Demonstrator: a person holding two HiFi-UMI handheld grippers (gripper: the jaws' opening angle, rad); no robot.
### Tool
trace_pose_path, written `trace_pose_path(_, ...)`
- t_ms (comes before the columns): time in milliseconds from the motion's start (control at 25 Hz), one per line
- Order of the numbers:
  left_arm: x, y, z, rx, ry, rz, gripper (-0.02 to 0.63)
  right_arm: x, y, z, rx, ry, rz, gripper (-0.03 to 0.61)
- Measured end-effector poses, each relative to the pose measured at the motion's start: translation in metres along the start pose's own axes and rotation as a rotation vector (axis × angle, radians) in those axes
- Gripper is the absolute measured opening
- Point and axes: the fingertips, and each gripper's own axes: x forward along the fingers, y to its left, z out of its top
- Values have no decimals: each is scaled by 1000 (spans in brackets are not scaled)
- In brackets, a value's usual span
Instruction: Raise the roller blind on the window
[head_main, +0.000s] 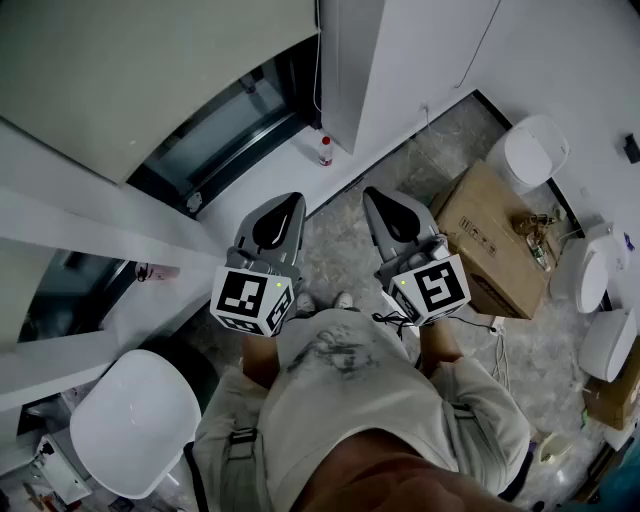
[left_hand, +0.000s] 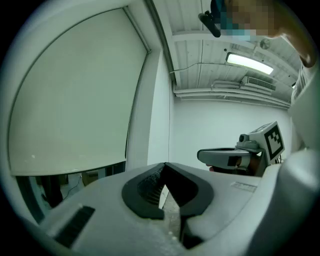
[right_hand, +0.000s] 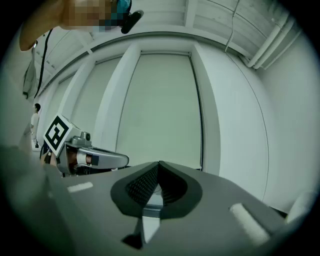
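While both grippers are held level and well apart from the window, neither holds anything: left gripper (left_hand: 165, 167) jaws together, right gripper (right_hand: 159, 166) likewise closed and empty. Blind (left_hand: 75, 95) covers most of the glass, with a dark strip bare below.

Risks: the thin cord (head_main: 318, 60) by the frame may slip from a skewed pinch, and the bottle (head_main: 325, 150) on the sill (head_main: 265, 185) could be knocked.

Floor (head_main: 335, 250) is speckled stone. Chair (head_main: 135, 420) and box (head_main: 490, 240) crowd the footing.

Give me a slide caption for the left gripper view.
Left tool, jaws shut and empty, faces the mostly lowered roller blind, with the right tool alongside.
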Motion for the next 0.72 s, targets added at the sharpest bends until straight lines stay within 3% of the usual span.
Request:
trace_pose_path(120,-1,-3,-2,2,3,2,5,-4,-1,-6,11,34,-9,8)
trace_pose_path(440,-2,-9,1,7,-4,16,5,-10,-2,4,29,-29,-4,9)
trace_pose_path(720,1,-18,5,18,-22,54,5,-19,-12,-6,81,3,-32,9)
